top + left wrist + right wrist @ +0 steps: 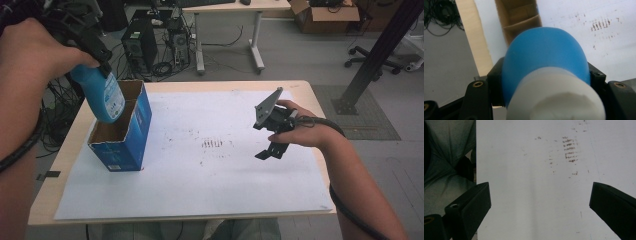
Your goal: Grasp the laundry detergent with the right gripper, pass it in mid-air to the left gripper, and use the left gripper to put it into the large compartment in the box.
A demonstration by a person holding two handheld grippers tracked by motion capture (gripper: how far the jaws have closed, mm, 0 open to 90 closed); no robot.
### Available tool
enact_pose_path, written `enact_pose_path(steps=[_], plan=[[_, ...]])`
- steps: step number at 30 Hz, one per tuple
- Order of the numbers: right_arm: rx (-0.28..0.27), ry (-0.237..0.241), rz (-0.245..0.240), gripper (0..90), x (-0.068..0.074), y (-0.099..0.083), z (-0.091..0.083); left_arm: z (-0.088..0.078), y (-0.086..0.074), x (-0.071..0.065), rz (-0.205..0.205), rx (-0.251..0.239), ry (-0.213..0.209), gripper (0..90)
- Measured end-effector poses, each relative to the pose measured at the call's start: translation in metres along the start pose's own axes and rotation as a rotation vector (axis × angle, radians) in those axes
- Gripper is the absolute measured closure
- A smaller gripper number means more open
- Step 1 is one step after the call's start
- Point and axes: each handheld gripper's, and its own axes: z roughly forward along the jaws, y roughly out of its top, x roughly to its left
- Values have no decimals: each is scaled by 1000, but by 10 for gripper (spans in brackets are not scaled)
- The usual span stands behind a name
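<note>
Wooden table (60, 150), white stained sheet (200, 180) covering most of it; open blue carton (131, 137) standing on sheet's left.

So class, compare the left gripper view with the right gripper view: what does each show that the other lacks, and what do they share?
Left gripper view alone: the blue bottle with its white cap clamped between that gripper's jaws, above the open cardboard box, plus the wooden table edge. Right gripper view alone: two jaws set wide apart with nothing between them, and grey-green clothing past the sheet's edge. Shared: the white sheet with its brown smudge marks.
</note>
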Motion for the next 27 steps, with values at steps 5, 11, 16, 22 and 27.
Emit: enact_pose_path(steps=[5,11,16,22,27], plan=[[-3,8,-2,38,0,1,3,0,0,6,-34,-1,5,374],[6,26,-7,39,-1,4,9,6,1,12,-60,11,-5,374],[30,39,-9,42,0,7,9,16,1,15,-72,17,-4,374],[55,41,-15,42,0,12,7,32,4,17,-81,38,-8,374],[49,40,-18,42,1,13,4,46,4,20,-92,45,-1,373]])
